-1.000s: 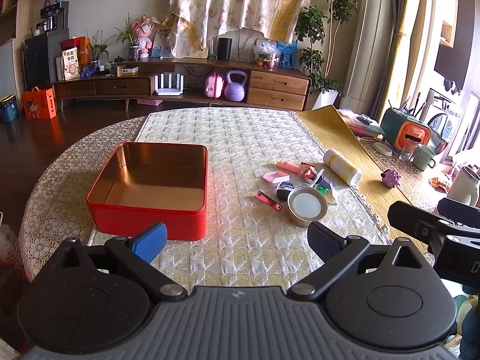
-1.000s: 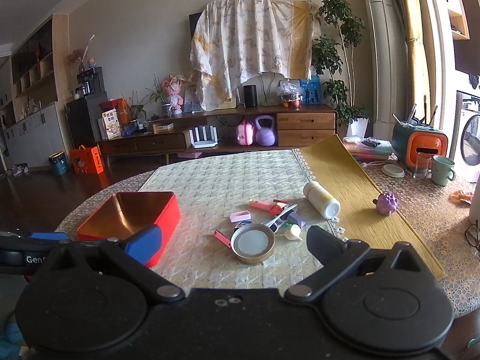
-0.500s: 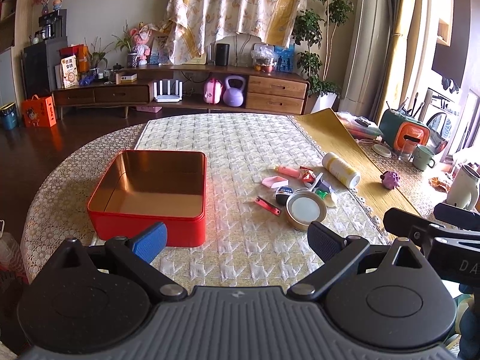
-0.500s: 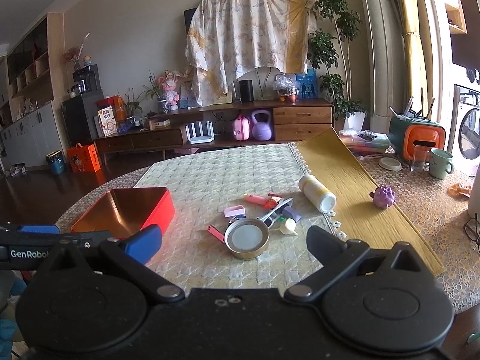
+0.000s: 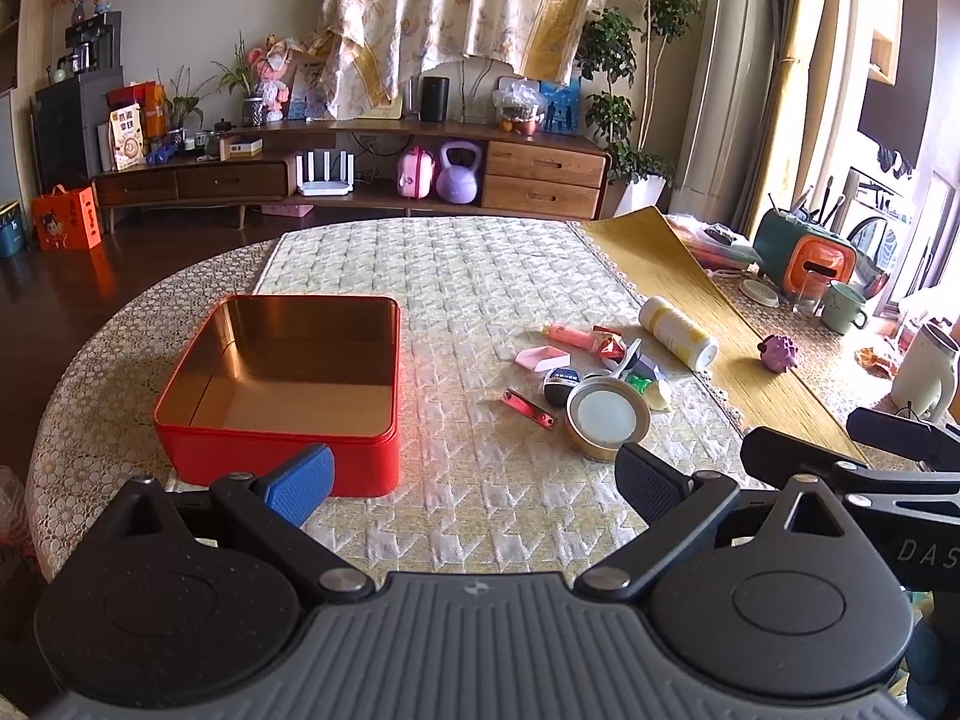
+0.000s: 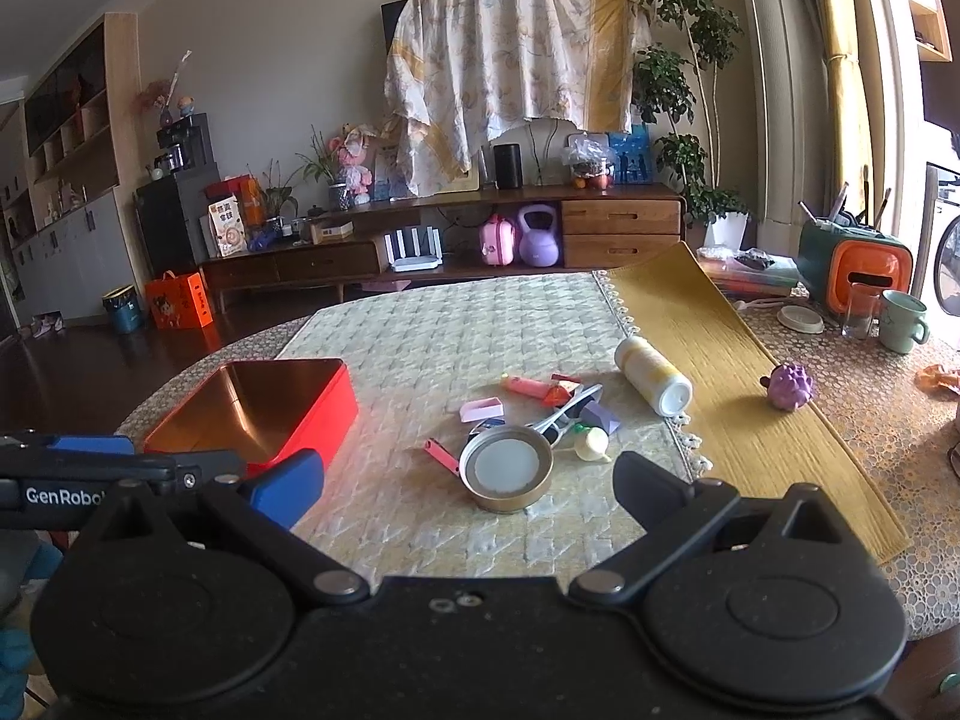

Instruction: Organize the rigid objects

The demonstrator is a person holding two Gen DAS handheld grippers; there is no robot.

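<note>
ahead of you a long wooden sideboard (image 6: 456,240) stands against a pale wall (image 6: 270,60), under a draped floral cloth (image 6: 510,54). a leafy potted plant (image 6: 684,96) rises at its right, dark wood floor (image 6: 90,360) lies left, and daylight comes through the yellow curtain (image 6: 846,90).

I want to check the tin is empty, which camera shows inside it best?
The left wrist view: the red tin sits near and whole, its bare gold floor visible. The right wrist view shows the tin off to the side, partly hidden by the left gripper.

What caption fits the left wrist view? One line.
Open left tongs face an empty red tin and scattered clutter.
</note>
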